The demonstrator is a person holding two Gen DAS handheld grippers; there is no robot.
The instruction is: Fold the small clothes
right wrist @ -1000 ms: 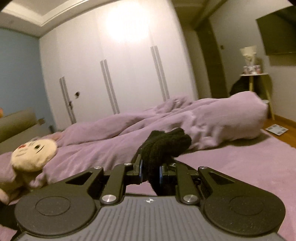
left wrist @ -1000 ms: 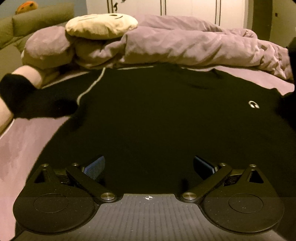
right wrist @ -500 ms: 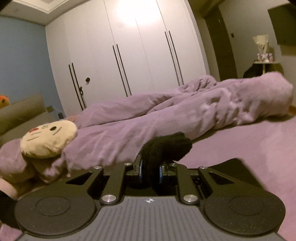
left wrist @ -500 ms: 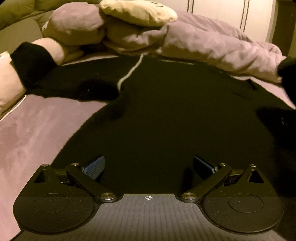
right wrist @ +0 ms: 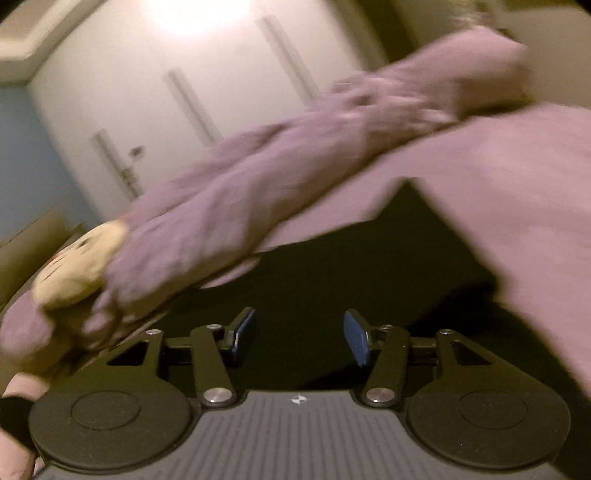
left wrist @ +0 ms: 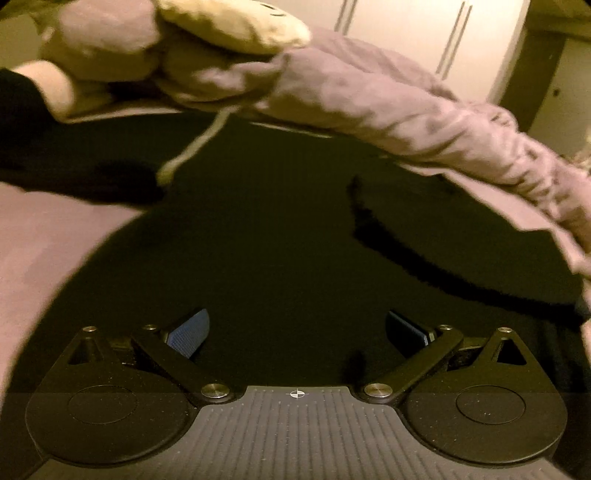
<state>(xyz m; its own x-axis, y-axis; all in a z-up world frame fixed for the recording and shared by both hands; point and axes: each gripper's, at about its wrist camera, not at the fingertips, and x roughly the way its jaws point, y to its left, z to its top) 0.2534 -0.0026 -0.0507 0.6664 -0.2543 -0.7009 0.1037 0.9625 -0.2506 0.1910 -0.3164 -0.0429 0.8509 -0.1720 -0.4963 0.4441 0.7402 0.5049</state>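
A black sweater [left wrist: 266,236] lies spread on the purple bed, with a white drawstring [left wrist: 192,147] near its top. One sleeve is folded across the body, its edge [left wrist: 436,254] running diagonally at the right. My left gripper [left wrist: 295,332] is open and empty, low over the sweater's lower part. My right gripper [right wrist: 299,336] is open and empty over the same black sweater [right wrist: 332,280]. The right wrist view is motion-blurred.
A bunched purple duvet [left wrist: 388,99] and a cream plush toy [left wrist: 229,22] lie beyond the sweater. Bare purple bed sheet [left wrist: 48,240] shows at the left and also in the right wrist view [right wrist: 517,177]. White wardrobe doors [right wrist: 184,85] stand behind.
My right gripper opened and let go of the black sleeve, which now lies folded across the sweater. Both views shifted; the right one tilted down toward the bed.
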